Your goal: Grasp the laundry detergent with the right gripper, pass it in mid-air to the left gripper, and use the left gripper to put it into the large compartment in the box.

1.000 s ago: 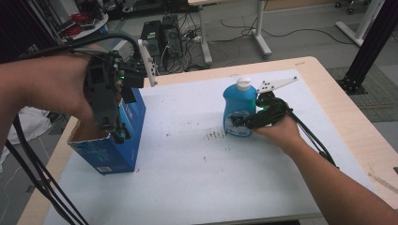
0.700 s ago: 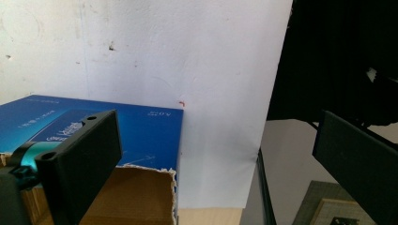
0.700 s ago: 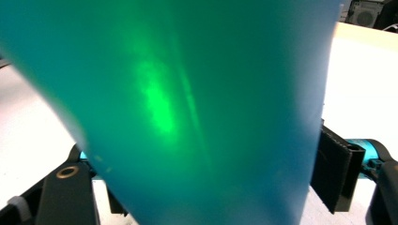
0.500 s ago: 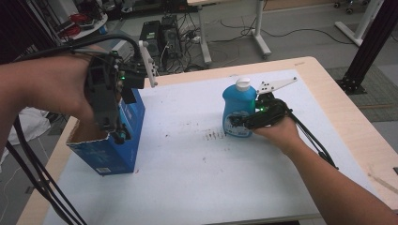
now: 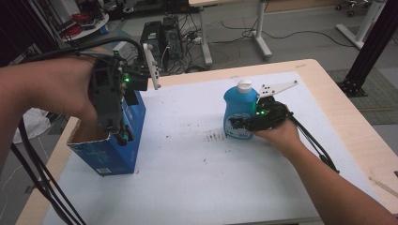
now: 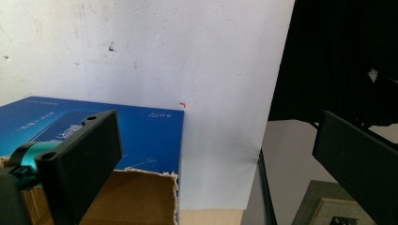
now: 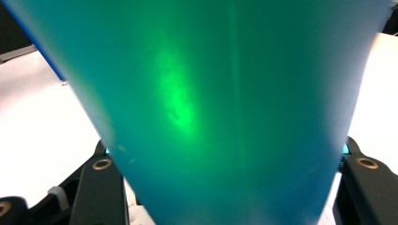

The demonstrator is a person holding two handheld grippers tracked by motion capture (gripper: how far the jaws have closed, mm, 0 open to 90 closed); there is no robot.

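Observation:
A blue bottle with a white cap stands upright near the middle of the white mat. My right gripper comes in from the right and is shut on its lower body; in the right gripper view the bottle sits close between the two jaws of the gripper. At the table's left edge stands an open blue box with a torn cardboard rim. My left gripper hangs over its opening, pointing down, open and holding nothing. The left gripper view shows the box under that gripper.
The mat carries dark smudges left of the bottle. Bare wooden table shows to the right, with a thin stick near its edge. Beyond the far edge are cables, desk legs and a black post.

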